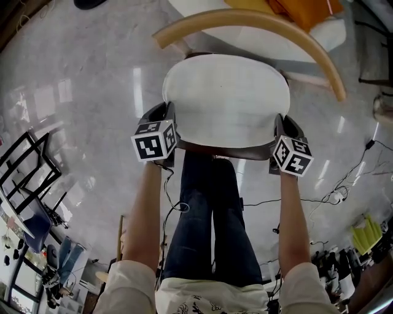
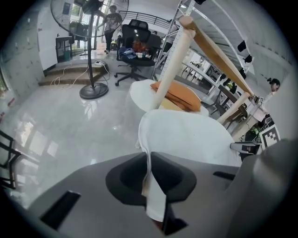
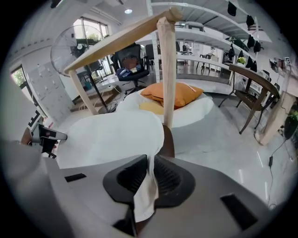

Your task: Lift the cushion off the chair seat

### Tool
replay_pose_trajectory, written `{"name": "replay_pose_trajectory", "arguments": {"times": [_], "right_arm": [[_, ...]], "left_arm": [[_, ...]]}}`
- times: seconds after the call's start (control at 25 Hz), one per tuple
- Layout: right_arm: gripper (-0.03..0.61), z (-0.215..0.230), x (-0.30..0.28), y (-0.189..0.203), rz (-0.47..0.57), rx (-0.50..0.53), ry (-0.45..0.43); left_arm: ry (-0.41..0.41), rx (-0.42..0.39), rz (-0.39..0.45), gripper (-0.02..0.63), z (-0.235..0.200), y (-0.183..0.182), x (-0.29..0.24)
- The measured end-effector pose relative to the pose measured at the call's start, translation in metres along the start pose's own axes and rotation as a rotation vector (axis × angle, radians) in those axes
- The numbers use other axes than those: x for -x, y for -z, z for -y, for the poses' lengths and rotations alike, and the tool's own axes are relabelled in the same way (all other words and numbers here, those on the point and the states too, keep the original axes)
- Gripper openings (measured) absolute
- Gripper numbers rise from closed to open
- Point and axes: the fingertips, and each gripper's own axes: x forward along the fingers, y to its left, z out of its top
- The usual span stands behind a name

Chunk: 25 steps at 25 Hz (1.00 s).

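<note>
We are clamping the left gripper (image 1: 166, 116) and the right gripper (image 1: 282, 126) shut on opposite side edges of the white cushion (image 1: 227, 98), lying over the dark chair seat (image 1: 228, 149), so that it can rise level without tipping

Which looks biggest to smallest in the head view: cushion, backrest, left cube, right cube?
1. cushion
2. backrest, long but thin
3. left cube and right cube: about alike, so not ranked; both are nearer the camera.
</note>
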Motion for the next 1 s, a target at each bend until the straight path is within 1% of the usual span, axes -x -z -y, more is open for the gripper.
{"name": "replay_pose_trajectory", "arguments": {"times": [0.2,0.52,0.6,0.8,1.0], "right_arm": [[0.060,-0.014,0.034,-0.007,0.019,0.084,0.000],[0.058,-0.034,0.118,-0.025,0.085,0.107,-0.005],[0.058,-0.038,0.143,-0.034,0.107,0.112,-0.013],[0.058,-0.049,0.213,-0.069,0.197,0.128,-0.033],[0.057,-0.065,0.297,-0.088,0.263,0.144,-0.070]], "left_arm": [[-0.003,-0.013,0.006,0.043,0.007,0.002,0.033],[-0.037,0.014,0.055,0.043,0.025,0.005,0.118],[-0.048,0.020,0.082,0.041,0.031,0.001,0.145],[-0.062,0.010,0.179,0.041,0.051,-0.021,0.223],[-0.071,0.029,0.255,0.041,0.069,-0.019,0.311]]}}
